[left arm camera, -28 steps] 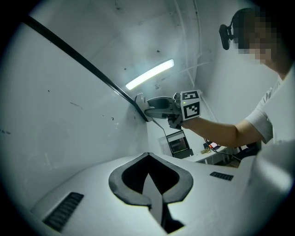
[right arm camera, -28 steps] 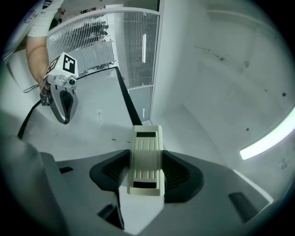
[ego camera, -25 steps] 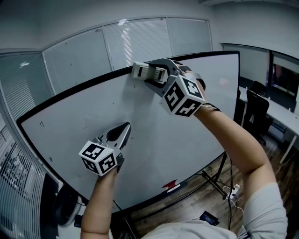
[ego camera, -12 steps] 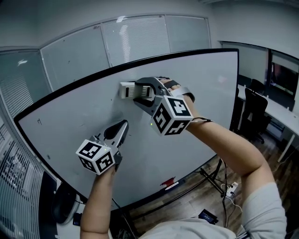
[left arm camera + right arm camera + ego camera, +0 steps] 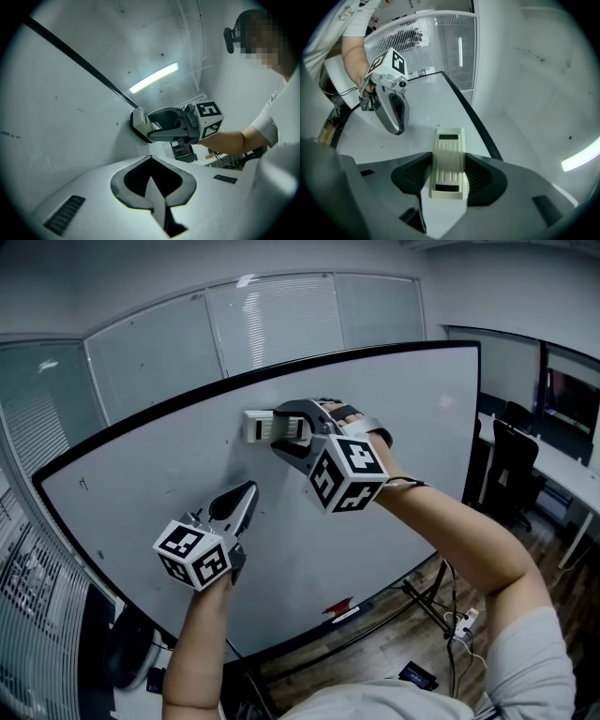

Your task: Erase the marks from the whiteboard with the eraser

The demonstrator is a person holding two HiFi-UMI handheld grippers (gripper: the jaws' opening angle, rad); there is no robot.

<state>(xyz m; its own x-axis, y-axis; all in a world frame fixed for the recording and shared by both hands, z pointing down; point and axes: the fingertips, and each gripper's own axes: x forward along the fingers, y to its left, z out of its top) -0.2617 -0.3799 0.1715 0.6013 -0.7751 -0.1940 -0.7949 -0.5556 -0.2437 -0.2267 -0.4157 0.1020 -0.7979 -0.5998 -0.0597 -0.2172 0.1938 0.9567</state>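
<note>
Cool, even room light, soft shadows. A strip lamp (image 5: 154,77) flares at 12 o'clock in the left gripper view; fisheye bending, black corners.

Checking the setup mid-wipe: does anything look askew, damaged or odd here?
Nothing stands out. The right tongs grip the eraser squarely, flat against the whiteboard near its top edge; the left tongs are shut and empty; only faint specks mark the board.
</note>
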